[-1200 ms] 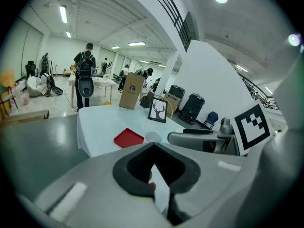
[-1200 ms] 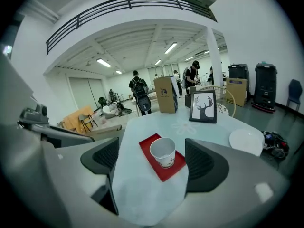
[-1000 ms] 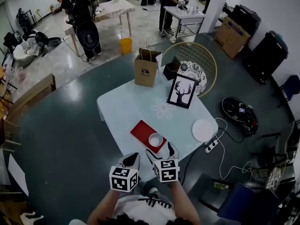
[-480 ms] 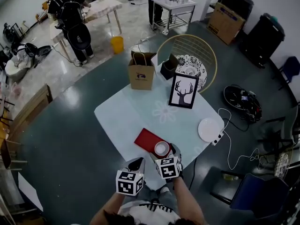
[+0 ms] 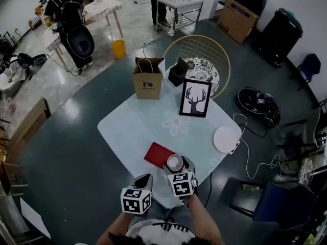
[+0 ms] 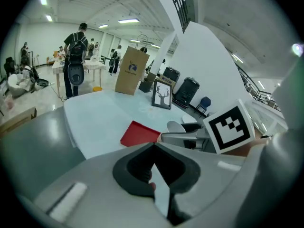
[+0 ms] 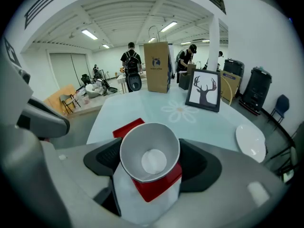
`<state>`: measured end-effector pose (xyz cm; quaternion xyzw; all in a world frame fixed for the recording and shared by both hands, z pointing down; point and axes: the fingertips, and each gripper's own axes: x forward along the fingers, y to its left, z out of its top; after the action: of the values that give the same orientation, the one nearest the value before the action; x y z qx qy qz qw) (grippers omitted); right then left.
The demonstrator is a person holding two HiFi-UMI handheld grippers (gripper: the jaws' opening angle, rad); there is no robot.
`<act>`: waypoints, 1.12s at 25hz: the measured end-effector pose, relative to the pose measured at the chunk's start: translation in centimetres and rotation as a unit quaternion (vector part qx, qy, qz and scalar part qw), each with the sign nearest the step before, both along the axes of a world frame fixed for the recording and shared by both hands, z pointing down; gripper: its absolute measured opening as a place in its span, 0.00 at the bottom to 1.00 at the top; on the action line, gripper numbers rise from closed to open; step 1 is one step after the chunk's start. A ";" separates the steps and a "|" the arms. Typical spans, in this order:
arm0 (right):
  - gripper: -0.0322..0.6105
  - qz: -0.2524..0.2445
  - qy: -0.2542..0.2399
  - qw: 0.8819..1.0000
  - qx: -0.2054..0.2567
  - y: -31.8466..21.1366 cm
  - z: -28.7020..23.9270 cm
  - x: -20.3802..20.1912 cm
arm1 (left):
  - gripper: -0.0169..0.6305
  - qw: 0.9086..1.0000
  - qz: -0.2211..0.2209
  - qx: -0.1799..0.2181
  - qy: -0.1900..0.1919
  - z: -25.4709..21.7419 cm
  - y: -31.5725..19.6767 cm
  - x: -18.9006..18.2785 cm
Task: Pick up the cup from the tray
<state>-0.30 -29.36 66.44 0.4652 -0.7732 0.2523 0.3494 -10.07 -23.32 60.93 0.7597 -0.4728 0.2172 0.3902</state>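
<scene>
Right gripper view: right claw (image 7: 151, 163) is set round the white cup (image 7: 151, 146), with a dark pad (image 7: 100, 159) at each side of its wall. The jaws have just been closing with the cup between them. Both pads look to be on the wall now, standing wide because the cup is wide. The cup is upright and empty, not lifted, with its base on the near corner of the red tray (image 7: 126, 126).

Left claw (image 6: 153, 145) is held just beside the right one, jaws together, nothing in it.

The tray lies at the near edge of the bench (image 7: 142, 106). Farther out a white plate (image 7: 251, 141) is seen to the right, then a deer picture frame (image 7: 204, 95), and a brown paper bag (image 7: 157, 68) at the far end.

Step judged: the grasp is being made and the lift is not yet done. Next, the grip needs to be confirmed on both sides. A straight vertical lift is then called for, with the cup kept level so the tapered wall is not worked out of the pads and the tray is not dragged. The left claw is not needed unless the tray rides up.
</scene>
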 end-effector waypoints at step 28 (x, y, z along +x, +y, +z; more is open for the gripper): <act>0.66 0.075 0.015 0.997 -0.024 -8.4 2.0 7.2 | 0.03 0.999 0.008 -0.032 0.011 2.2 -1.6 0.4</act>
<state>6.89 -37.78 68.41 0.5170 -0.7245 0.2891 0.3524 -9.72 -24.92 63.15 0.7532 -0.4549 0.2268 0.4175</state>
